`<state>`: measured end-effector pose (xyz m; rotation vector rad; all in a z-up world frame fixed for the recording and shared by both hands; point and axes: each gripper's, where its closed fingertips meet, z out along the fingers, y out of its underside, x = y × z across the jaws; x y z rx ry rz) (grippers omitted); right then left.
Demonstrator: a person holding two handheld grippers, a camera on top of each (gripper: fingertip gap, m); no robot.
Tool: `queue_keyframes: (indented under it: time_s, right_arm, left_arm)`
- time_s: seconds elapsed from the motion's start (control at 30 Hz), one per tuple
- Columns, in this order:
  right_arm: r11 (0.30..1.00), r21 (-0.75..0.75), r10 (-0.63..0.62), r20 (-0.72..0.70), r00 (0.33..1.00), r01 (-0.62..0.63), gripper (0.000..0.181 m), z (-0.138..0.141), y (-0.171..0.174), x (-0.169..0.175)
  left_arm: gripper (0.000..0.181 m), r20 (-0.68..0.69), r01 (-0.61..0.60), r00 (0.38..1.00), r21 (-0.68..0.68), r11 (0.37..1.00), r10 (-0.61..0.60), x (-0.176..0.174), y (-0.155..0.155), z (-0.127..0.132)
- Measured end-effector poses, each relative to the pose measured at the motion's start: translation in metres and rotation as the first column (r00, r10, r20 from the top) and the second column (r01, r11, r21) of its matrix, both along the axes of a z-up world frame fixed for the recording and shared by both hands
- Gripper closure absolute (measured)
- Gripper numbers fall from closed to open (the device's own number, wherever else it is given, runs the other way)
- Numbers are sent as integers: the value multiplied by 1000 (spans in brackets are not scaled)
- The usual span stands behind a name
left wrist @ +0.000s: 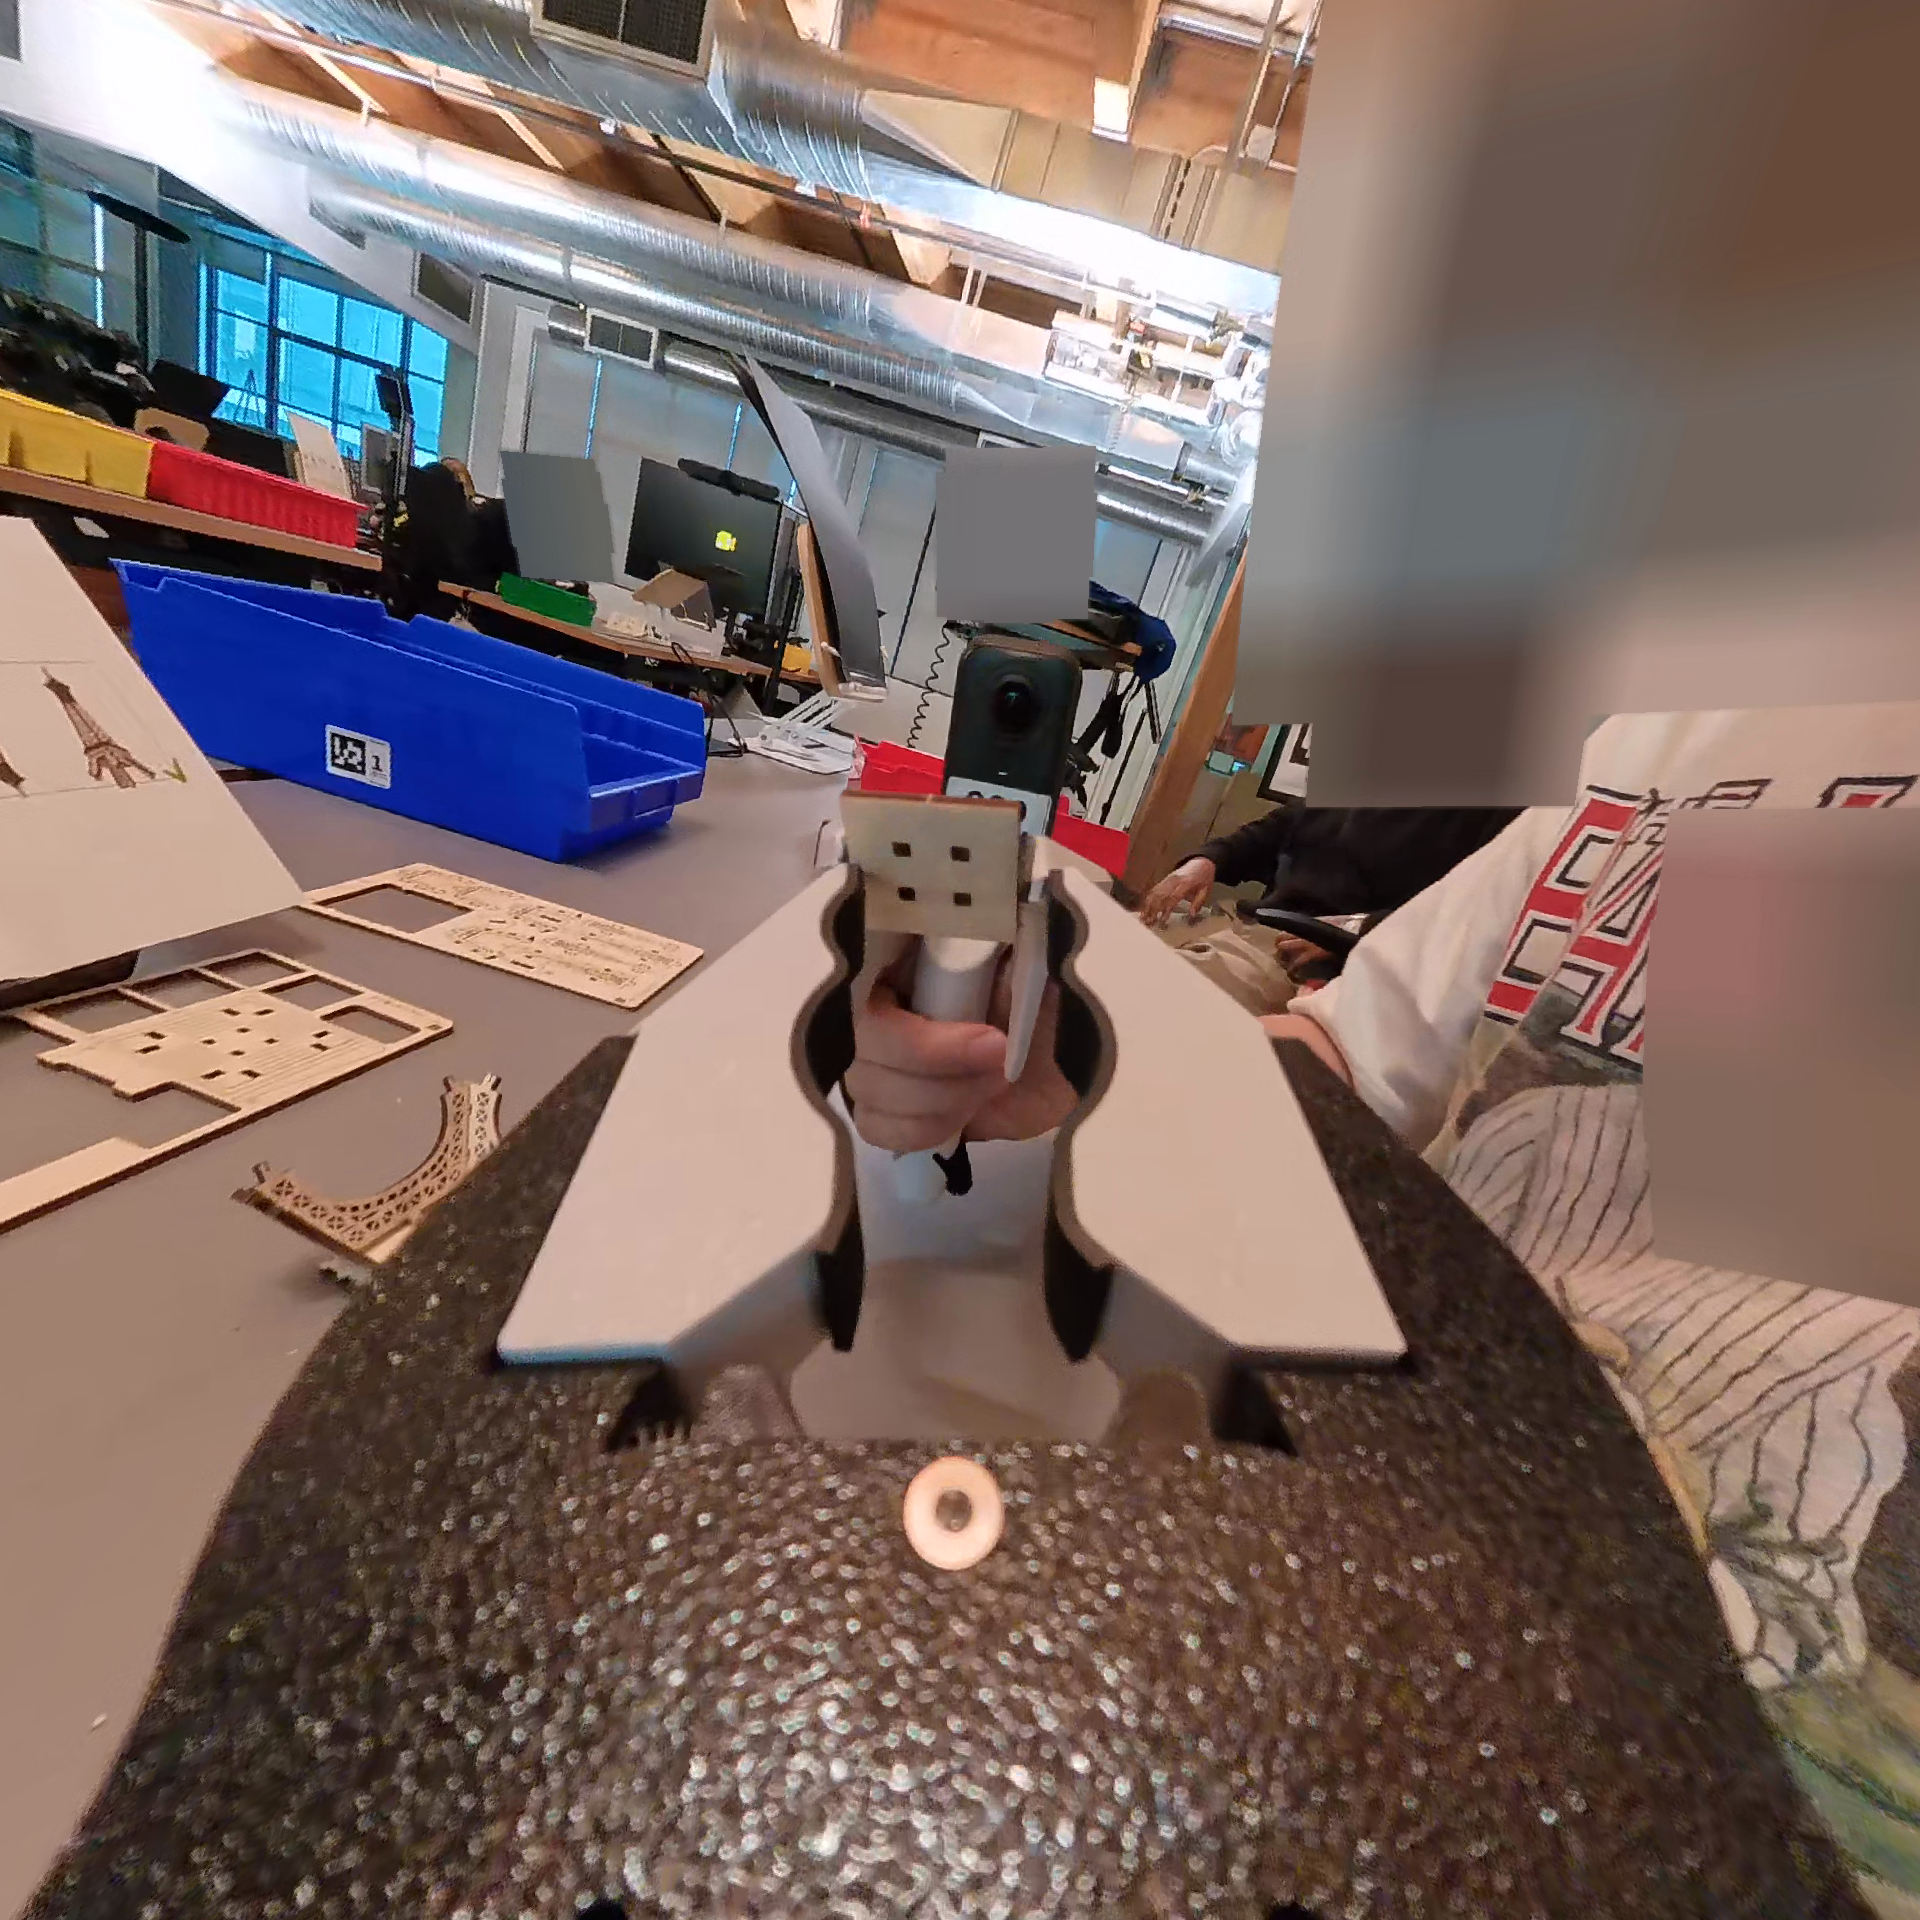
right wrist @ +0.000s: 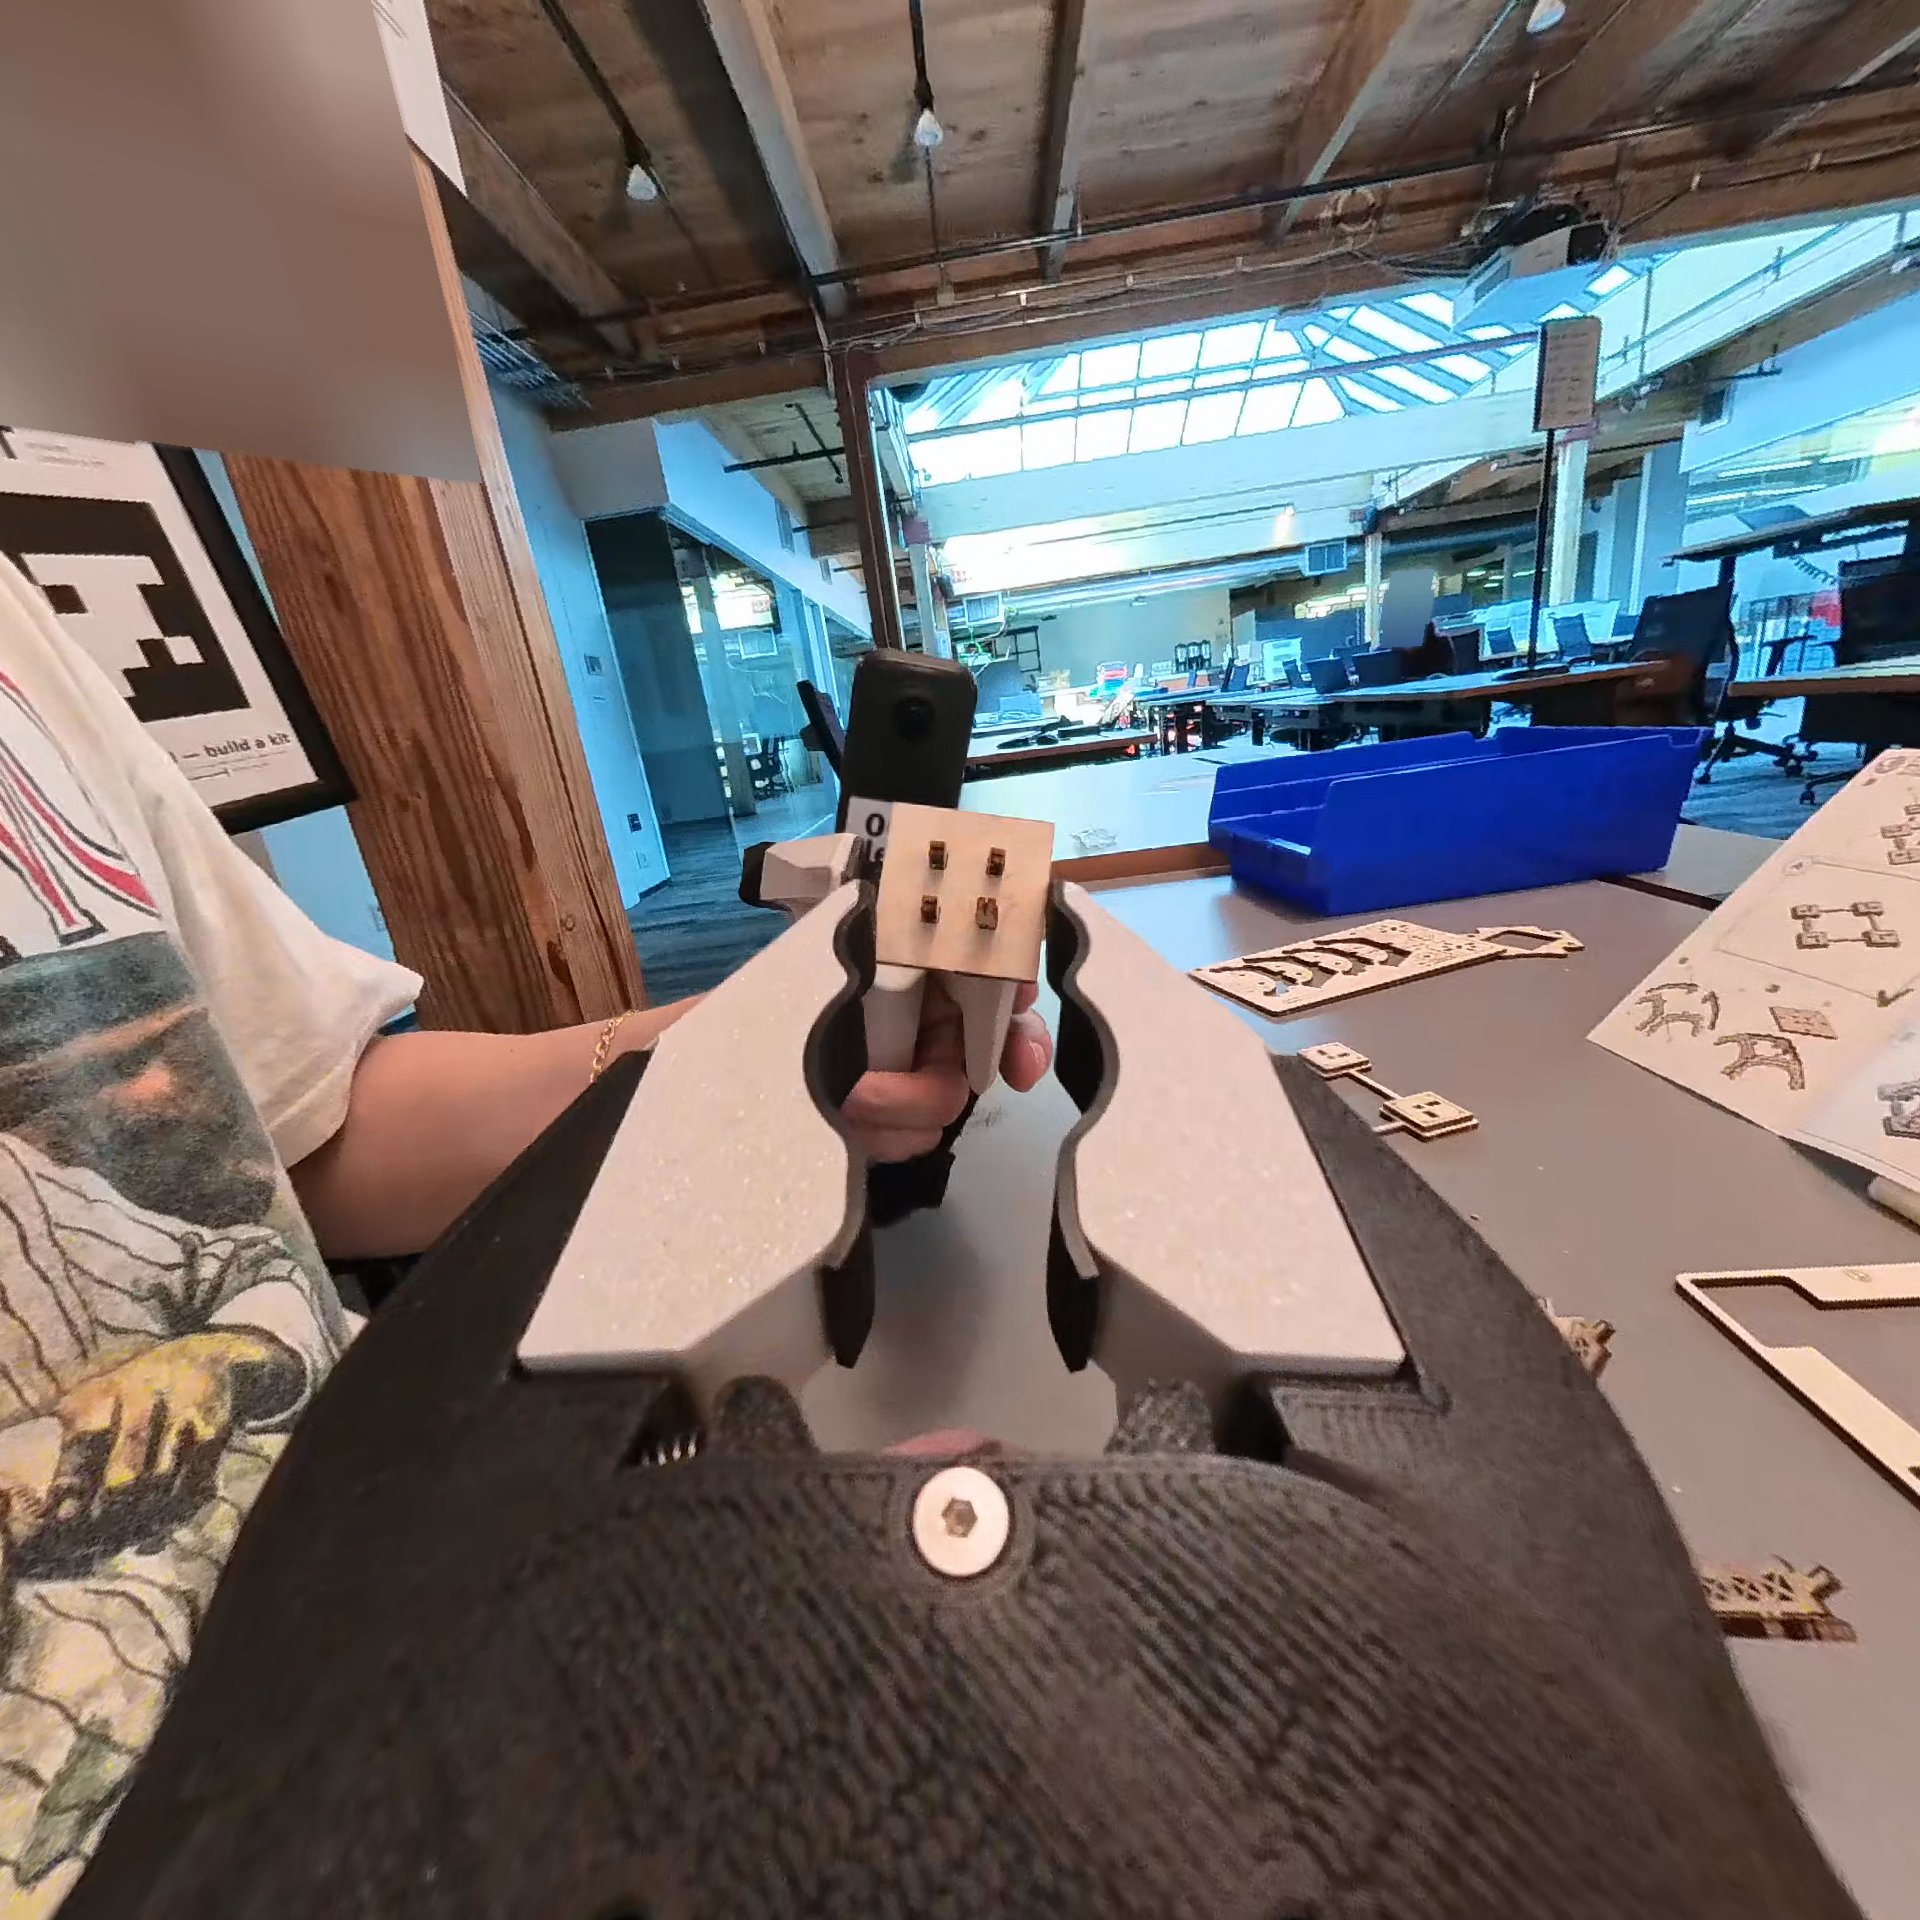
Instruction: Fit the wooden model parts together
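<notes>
Bright daylight, fisheye-warped edges, slight blur

Your grey table (left wrist: 727, 831) and what lies on it

You have a blue bin (left wrist: 416, 717), punched-out wooden sheets (left wrist: 229, 1039), a lattice arch piece (left wrist: 416, 1184) and an instruction sheet (right wrist: 1766, 997) lying flat there.

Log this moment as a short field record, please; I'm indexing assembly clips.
held part: small square wooden plate with four slots, raised off the table
left gripper: fingertips flank the plate
right gripper: fingertips flank the same plate; small tabs show in its slots
grip: cannot tell which one clamps it
on grey table: laser-cut wooden sheets, lattice wooden arch piece, blue plastic bin, paper instruction sheet
</notes>
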<state>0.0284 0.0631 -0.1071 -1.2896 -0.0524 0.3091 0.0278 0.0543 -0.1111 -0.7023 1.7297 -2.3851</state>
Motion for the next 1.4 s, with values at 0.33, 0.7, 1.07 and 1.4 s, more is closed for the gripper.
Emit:
queue_keyframes:
  time_s: [0.33, 0.7, 1.07, 1.4]
  right_arm:
    - [998, 30, 52, -29, 998, -51, 151, 2, -2, -7]
    - [998, 39, 41, -39, 998, -39, 151, 3, -3, -6]
    - [1000, -5, 17, 18, 1000, -17, 150, -3, -1, -5]
    - [970, -235, -93, -133, 987, 60, 120, -19, -19, 49]
  left_arm:
    - [151, 30, 1, 1000, -81, 997, 2, -1, 1, 10]
    - [151, 47, -20, 999, -53, 998, 22, -1, -1, 8]
    - [152, 167, -120, 980, 63, 991, 108, -1, 2, 6]
    - [151, 414, -400, 897, 608, 685, 156, 19, 13, -19]
